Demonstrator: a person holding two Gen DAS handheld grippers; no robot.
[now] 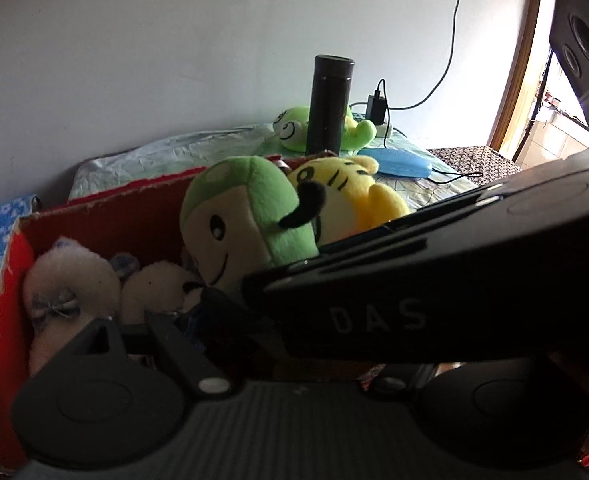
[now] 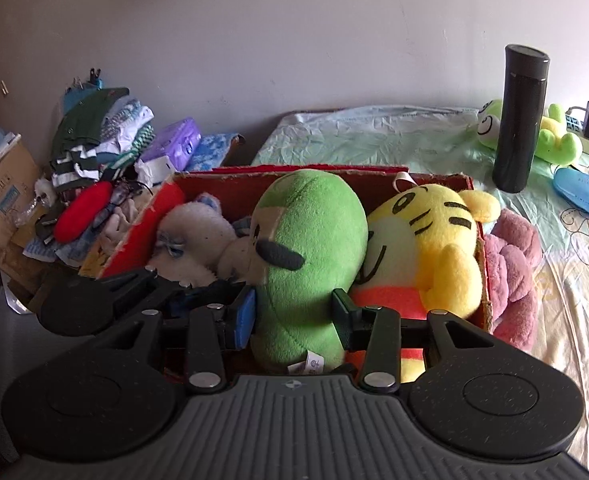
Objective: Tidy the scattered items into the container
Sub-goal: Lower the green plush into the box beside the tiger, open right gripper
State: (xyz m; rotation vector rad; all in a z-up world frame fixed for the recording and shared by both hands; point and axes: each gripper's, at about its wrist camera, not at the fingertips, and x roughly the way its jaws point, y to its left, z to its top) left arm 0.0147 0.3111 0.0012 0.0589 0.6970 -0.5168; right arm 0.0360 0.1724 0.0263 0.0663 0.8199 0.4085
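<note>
The right gripper (image 2: pixel 294 312) has its two fingers clamped on the lower body of the green plush toy (image 2: pixel 310 256), one finger on each side. The toy stands upright in the red box (image 2: pixel 138 236), between the white plush toy (image 2: pixel 198 236) at about 9 o'clock from it and the yellow tiger toy (image 2: pixel 430 248) at about 3 o'clock. I judge the grip is low on the body so that the toy can be pushed down into the narrow gap between its neighbours; the box looks nearly full. A pink plush thing (image 2: pixel 514 264) lies just outside the box wall, at 3 o'clock from the tiger.

The right gripper points forward and a little downward over the near edge of the box. The left gripper (image 1: pixel 166 336) is low at the left part of the box, beside the white toy; in its own view the right gripper's body covers much of it, and I cannot tell if its fingers are apart or together.

Some things are not in the box: a green frog toy (image 2: pixel 554 140) lies on the bed sheet (image 2: pixel 354 140) at about 1 o'clock, behind a black flask (image 2: pixel 518 120), with a blue case (image 2: pixel 586 196) near them. I think these could be the next items.
</note>
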